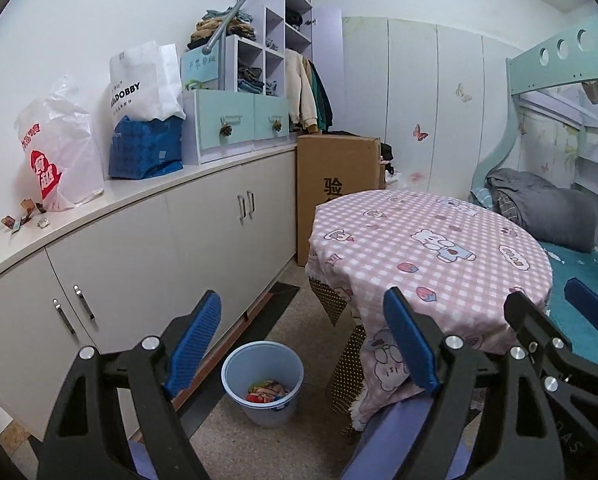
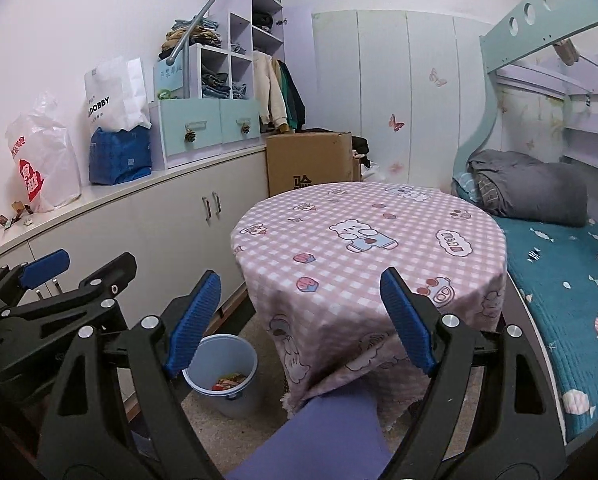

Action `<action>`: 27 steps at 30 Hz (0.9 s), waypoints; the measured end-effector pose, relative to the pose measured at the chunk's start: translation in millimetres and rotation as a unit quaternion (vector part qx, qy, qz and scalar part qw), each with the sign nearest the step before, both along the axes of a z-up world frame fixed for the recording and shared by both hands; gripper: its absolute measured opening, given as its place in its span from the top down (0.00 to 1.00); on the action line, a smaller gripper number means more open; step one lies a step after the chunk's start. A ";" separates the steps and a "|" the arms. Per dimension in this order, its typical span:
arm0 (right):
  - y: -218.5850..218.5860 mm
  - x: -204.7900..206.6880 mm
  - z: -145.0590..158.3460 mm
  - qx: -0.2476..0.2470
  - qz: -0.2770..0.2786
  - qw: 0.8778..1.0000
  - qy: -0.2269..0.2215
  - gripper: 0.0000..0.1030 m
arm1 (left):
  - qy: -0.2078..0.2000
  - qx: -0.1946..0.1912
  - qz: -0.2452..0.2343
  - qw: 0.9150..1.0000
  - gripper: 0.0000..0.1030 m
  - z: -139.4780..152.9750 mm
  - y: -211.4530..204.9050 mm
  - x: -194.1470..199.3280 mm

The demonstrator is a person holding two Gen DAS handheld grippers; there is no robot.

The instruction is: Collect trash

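A: Left wrist view: the small crumpled wrappers [image 1: 23,216] on the long white countertop [image 1: 147,194] sit near the frame's edge, too small to tell what they are. They lie just beside the white plastic bag with red print [image 1: 59,152].

B: And the pale blue plastic bin [image 1: 262,380]?

A: On the floor between the white cabinets and the round table under a pink checked cloth [image 1: 427,248]. Colourful wrappers lie in its bottom, though in the right wrist view the bin [image 2: 223,376] is partly covered by a blue finger pad [image 2: 193,320].

B: The claws?

A: The left gripper [image 1: 301,344] is held level above the floor, aimed over the bin, its fingers spread wide with nothing between them. The right gripper [image 2: 301,320] faces the table [image 2: 363,236], fingers equally far apart and empty. In the left view the right gripper [image 1: 555,320] is cut off by the frame.
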State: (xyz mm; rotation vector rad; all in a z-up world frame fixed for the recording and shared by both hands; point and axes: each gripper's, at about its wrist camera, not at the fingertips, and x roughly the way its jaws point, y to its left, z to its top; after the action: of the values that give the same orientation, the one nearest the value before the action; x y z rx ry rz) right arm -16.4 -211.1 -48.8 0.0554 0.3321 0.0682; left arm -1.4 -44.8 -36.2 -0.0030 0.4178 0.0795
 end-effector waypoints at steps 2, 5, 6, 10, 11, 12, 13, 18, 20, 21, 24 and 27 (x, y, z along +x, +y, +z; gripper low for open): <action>-1.7 -1.3 0.5 0.001 -0.004 1.000 0.000 0.21 | -0.002 0.002 0.000 1.000 0.21 0.8 -0.1 -1.0; -3.0 -2.7 0.1 0.005 -0.002 1.000 0.002 0.21 | -0.003 0.003 0.001 1.000 0.21 1.2 0.2 -2.4; -2.5 -3.0 -0.5 0.007 -0.001 1.000 0.002 0.21 | -0.004 0.002 0.001 1.000 0.21 1.4 1.3 -2.5; -0.2 -4.7 1.5 0.002 0.000 1.000 -0.001 0.21 | -0.007 -0.001 0.002 1.000 0.21 2.1 3.9 -4.1; 0.3 -5.0 1.5 0.002 0.000 1.000 -0.002 0.21 | -0.007 -0.001 0.001 1.000 0.21 2.3 4.3 -4.0; 0.9 -5.2 1.8 0.001 0.001 1.000 -0.002 0.21 | -0.008 -0.003 0.001 1.000 0.21 2.3 4.9 -4.3; 1.6 -5.2 1.8 0.000 0.002 1.000 -0.002 0.21 | -0.008 -0.003 0.002 1.000 0.21 2.3 5.4 -4.5; 3.9 -4.7 1.8 -0.003 0.006 1.000 -0.001 0.21 | -0.009 0.000 0.004 1.000 0.21 1.9 6.9 -5.2; 4.7 -4.6 2.5 -0.004 0.006 1.000 -0.002 0.21 | -0.009 -0.001 0.004 1.000 0.21 1.7 7.4 -5.3; 4.7 -4.6 2.4 -0.004 0.006 1.000 -0.001 0.21 | -0.009 -0.001 0.004 1.000 0.21 1.6 7.4 -5.4; 5.6 -3.9 2.4 -0.007 0.006 1.000 0.000 0.21 | -0.008 0.005 0.006 1.000 0.21 1.7 6.8 -5.3; 6.3 -3.9 2.2 -0.008 0.005 1.000 0.001 0.21 | -0.008 0.009 0.009 1.000 0.21 1.7 6.1 -5.9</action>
State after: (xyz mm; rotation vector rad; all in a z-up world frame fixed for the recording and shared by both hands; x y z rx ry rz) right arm -20.3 -204.7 -46.6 0.0376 0.3340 0.0761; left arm -7.3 -38.7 -34.5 0.0105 0.4003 0.1001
